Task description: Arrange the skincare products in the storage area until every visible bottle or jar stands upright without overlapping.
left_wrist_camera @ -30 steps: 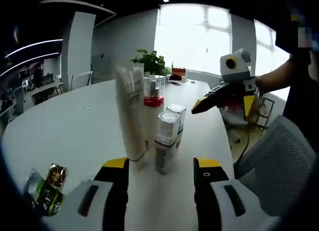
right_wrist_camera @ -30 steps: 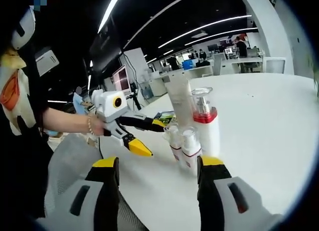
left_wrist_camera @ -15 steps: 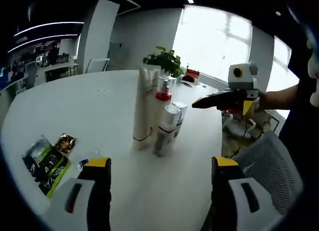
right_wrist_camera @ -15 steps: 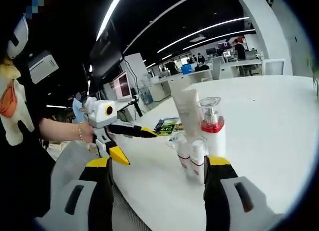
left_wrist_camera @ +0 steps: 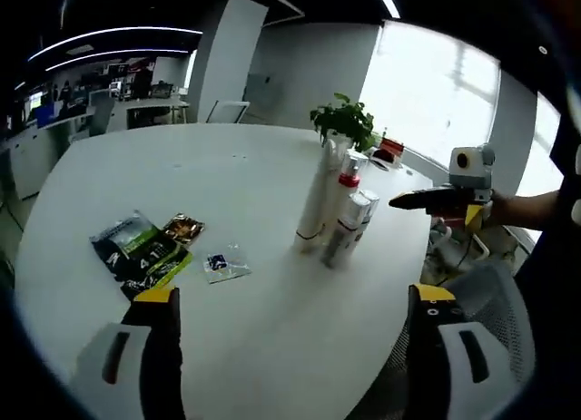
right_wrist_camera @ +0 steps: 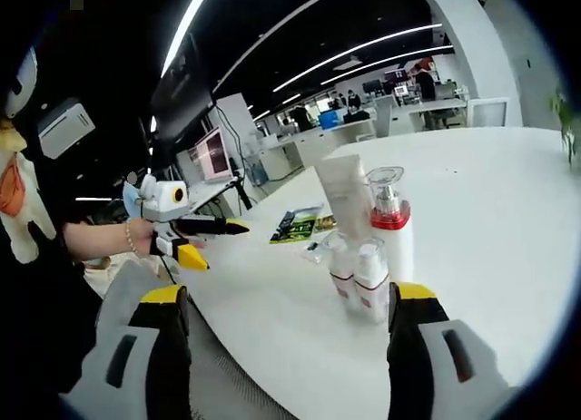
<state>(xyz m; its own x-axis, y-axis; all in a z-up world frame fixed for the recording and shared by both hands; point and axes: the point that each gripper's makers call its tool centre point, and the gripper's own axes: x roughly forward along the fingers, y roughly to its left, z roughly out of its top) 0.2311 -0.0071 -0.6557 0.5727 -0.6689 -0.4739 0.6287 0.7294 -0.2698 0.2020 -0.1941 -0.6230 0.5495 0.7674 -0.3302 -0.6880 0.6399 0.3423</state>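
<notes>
Four skincare products stand upright in a tight cluster on the white round table (left_wrist_camera: 182, 166): a tall cream tube (left_wrist_camera: 317, 200), a pump bottle with a red collar (left_wrist_camera: 346, 186) and two small white bottles (left_wrist_camera: 350, 228) (left_wrist_camera: 369, 207). My left gripper (left_wrist_camera: 295, 297) is open and empty, well short of them. From the other side I see the tube (right_wrist_camera: 345, 195), the pump bottle (right_wrist_camera: 391, 222) and the small bottles (right_wrist_camera: 343, 268) (right_wrist_camera: 371, 273). My right gripper (right_wrist_camera: 289, 295) is open and empty too, off the table's edge.
Several sachets (left_wrist_camera: 138, 253) lie flat on the table left of the cluster. A potted plant (left_wrist_camera: 343, 121) stands at the far edge. A mesh chair (left_wrist_camera: 477, 297) sits beside the table. The right gripper (left_wrist_camera: 443, 199) and the left gripper (right_wrist_camera: 216, 242) hover off the table's edge.
Both grippers have drawn back from the cluster, which looks smaller now. Each pair of jaws stands wider apart. The products have stayed put.
</notes>
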